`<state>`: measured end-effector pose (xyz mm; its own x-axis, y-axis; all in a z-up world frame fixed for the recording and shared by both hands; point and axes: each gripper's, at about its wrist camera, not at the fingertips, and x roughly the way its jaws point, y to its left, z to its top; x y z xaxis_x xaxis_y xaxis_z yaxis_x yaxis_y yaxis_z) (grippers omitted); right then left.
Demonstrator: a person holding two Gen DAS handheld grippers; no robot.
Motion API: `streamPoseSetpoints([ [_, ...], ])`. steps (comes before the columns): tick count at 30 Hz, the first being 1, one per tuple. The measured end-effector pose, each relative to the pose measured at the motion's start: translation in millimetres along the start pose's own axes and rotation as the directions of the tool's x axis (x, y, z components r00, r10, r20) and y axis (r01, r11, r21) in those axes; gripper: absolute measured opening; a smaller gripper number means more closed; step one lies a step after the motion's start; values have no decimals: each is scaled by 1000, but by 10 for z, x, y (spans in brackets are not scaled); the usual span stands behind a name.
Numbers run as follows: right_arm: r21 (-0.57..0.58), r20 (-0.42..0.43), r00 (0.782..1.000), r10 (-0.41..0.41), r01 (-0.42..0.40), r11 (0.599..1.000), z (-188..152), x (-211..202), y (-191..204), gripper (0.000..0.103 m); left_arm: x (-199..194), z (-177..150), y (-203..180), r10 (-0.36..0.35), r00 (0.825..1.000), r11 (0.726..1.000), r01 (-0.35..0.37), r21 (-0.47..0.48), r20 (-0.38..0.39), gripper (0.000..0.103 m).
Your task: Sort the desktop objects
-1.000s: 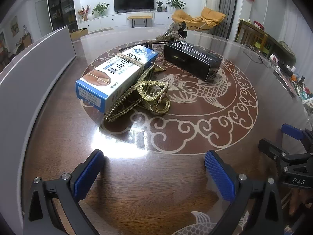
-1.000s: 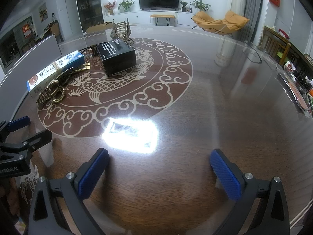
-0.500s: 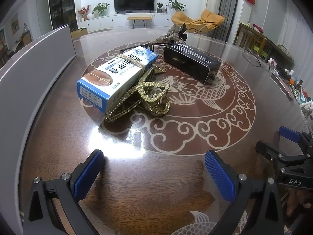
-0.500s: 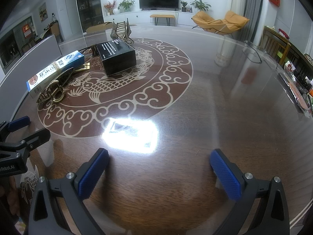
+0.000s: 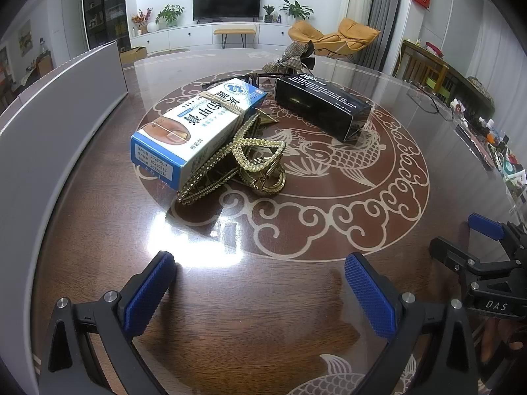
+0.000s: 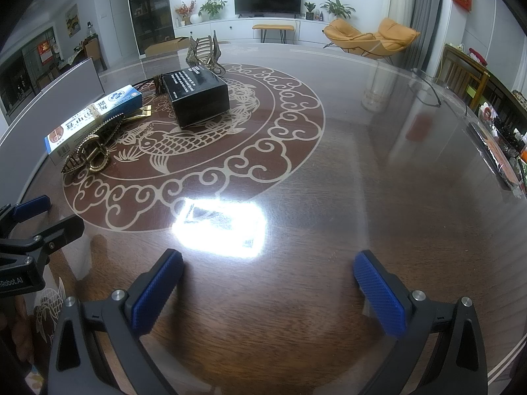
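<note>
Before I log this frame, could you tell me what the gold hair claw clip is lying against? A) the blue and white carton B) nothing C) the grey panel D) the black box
A: the gold hair claw clip leans on the blue and white carton, apart from the black box.

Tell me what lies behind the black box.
Behind the black box stands a glittery bow hair clip beside dark cords. Whatever lies directly behind it is hidden.

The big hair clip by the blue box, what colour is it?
Gold, with rows of tiny beads: the hair clip shows best in the left wrist view.
</note>
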<state>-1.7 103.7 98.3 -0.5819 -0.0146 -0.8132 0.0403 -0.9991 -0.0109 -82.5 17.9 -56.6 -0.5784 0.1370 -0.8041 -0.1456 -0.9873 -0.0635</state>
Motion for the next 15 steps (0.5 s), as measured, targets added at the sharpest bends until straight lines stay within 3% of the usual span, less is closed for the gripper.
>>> streamPoseSetpoints([
  [15, 1, 0, 1000, -1, 1, 1000, -1, 2, 2, 103, 7, 1, 2, 0, 1000, 1000, 0, -1, 1, 103],
])
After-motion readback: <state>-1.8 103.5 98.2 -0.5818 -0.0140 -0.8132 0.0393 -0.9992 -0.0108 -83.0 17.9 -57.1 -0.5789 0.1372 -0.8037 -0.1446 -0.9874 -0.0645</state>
